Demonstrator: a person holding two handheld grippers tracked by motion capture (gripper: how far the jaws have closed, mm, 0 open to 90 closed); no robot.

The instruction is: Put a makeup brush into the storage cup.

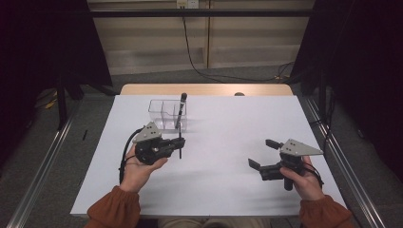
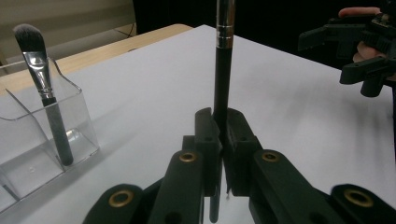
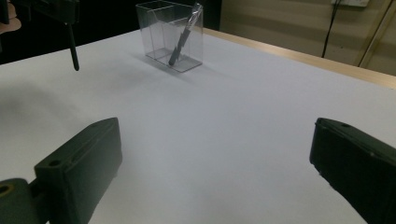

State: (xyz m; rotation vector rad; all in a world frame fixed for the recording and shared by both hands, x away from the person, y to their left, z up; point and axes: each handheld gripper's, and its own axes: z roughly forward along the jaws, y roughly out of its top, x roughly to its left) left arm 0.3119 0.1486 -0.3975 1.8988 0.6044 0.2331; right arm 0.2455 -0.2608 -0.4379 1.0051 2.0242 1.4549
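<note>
The left gripper point(image 1: 179, 145) was pinched on a slim black brush handle point(image 2: 221, 88), its two pads pressed against the shaft from either side; in the left gripper view the handle ran straight up between the jaws, with a silver ferrule point(image 2: 224, 36) near the top edge and the lower end poking out below the pads. Seen from the high view, the handle stood roughly upright at the gripper's tip, just above the white table point(image 1: 228, 175), a short way in front of a clear plastic organizer point(image 1: 167, 114). That organizer, split into compartments, held a second makeup brush point(image 2: 44, 88), which leaned in one compartment with its soft bristles up and its handle end on the floor of the box; it stood apart from the held brush, not touching it. The right gripper point(image 1: 264, 154) sat well away on the other side of the table, its jaws spread wide with nothing between them; in the right gripper view only bare table lay between the two black jaws. Rust-coloured sleeves point(image 1: 114, 209) covered the person's forearms.
</note>
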